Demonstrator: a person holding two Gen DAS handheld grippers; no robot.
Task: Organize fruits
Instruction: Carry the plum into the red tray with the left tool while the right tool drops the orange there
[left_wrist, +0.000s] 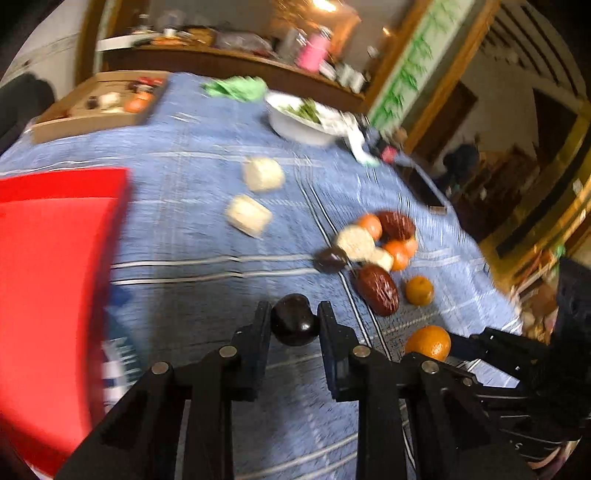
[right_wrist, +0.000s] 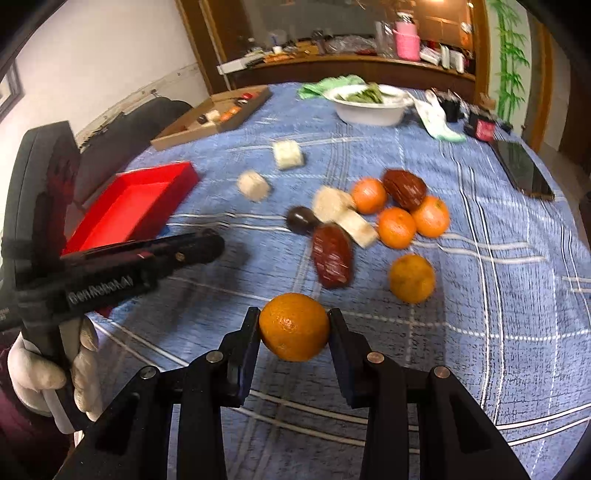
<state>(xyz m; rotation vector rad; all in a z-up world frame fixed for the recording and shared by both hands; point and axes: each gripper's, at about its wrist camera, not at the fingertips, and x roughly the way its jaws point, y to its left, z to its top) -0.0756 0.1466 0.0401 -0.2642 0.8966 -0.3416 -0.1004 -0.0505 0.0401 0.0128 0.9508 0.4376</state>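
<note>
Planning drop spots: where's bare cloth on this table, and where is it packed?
Bare: the blue cloth right of the fruit cluster, and the strip between the red tray and the pale blocks. Crowded: the centre, where oranges, brown fruits and blocks touch. The far edge holds the white bowl.

Home dining room: clothed table (right_wrist: 480, 295), cluttered sideboard (right_wrist: 351, 68)
</note>
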